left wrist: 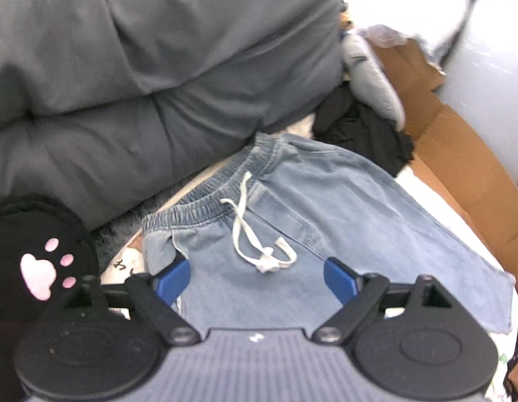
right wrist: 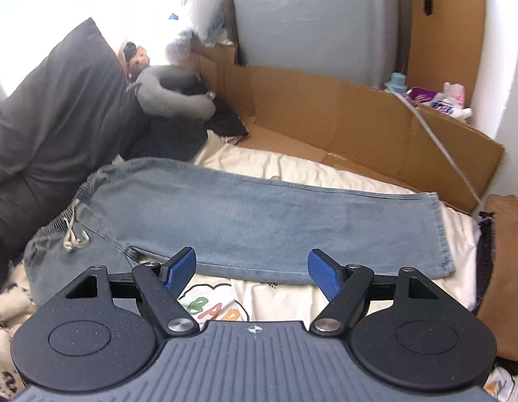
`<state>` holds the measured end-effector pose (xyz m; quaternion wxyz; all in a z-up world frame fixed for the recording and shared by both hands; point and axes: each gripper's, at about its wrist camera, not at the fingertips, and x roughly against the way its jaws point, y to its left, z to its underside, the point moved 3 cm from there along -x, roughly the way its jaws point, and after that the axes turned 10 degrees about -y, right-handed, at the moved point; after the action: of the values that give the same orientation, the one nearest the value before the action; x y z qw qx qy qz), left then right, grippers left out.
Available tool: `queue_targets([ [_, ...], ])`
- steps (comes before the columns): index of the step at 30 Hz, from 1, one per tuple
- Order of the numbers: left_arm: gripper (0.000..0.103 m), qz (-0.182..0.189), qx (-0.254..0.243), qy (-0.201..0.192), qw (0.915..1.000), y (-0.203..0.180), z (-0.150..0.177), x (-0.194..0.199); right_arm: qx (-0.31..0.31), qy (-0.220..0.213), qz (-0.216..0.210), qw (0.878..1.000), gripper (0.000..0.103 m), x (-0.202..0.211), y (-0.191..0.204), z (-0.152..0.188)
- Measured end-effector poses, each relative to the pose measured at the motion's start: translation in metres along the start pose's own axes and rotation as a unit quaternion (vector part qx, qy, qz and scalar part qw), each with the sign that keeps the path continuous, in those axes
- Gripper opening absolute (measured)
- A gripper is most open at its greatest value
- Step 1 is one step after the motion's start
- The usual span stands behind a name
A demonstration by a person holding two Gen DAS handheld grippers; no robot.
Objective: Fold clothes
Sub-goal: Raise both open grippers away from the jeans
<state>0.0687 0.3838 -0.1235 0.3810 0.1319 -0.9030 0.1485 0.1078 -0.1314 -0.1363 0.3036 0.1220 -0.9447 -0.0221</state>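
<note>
Light-blue jeans (right wrist: 259,221) laid flat on a cream bed sheet (right wrist: 325,171), legs folded one onto the other and running right, elastic waistband at the left. White drawstring (left wrist: 255,234) loose across the front below the waistband. Flattened cardboard (right wrist: 342,117) propped along the far side of the bed; small bottles and packets behind its right end, too blurred to name. Grey duvet (left wrist: 141,67) heaped at far left, a grey neck pillow (right wrist: 171,93) and dark clothes (left wrist: 359,127) between it and the cardboard. Black cushion (left wrist: 34,251) with a pink paw print at near left. Brown cloth (right wrist: 503,268) at the right edge.

Left hand-held gripper (left wrist: 257,278) spread wide just above the jeans below the waistband, holding nothing; left blue pad at the jeans' near-left edge, contact unclear. Right hand-held gripper (right wrist: 252,269) likewise spread wide and empty, poised at the near edge of the folded leg, above a printed patch of sheet.
</note>
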Motion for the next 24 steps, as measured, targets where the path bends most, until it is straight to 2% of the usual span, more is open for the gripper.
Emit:
queue_targets([
  [6,0.089,0.000,-0.008,-0.010,0.9999,-0.016,0.001,0.047,-0.026,-0.018,0.009,0.999,0.079,0.052,-0.002,-0.004],
  [9,0.093,0.006,-0.013,-0.017,0.9998,-0.027,0.001,0.074,-0.037,-0.026,0.011,0.999,0.081,0.076,-0.002,-0.005],
  [15,0.094,0.005,-0.044,-0.024,0.9987,-0.044,0.004,0.114,-0.059,-0.043,0.014,0.997,0.082,0.126,-0.004,-0.005],
  [20,0.094,0.005,-0.032,-0.024,0.9992,-0.054,0.010,0.134,-0.077,-0.057,0.016,0.995,0.082,0.167,-0.005,-0.006],
  [24,0.094,0.002,-0.022,-0.019,0.9996,-0.061,0.020,0.148,-0.070,-0.040,0.010,0.997,0.083,0.177,-0.002,0.008],
])
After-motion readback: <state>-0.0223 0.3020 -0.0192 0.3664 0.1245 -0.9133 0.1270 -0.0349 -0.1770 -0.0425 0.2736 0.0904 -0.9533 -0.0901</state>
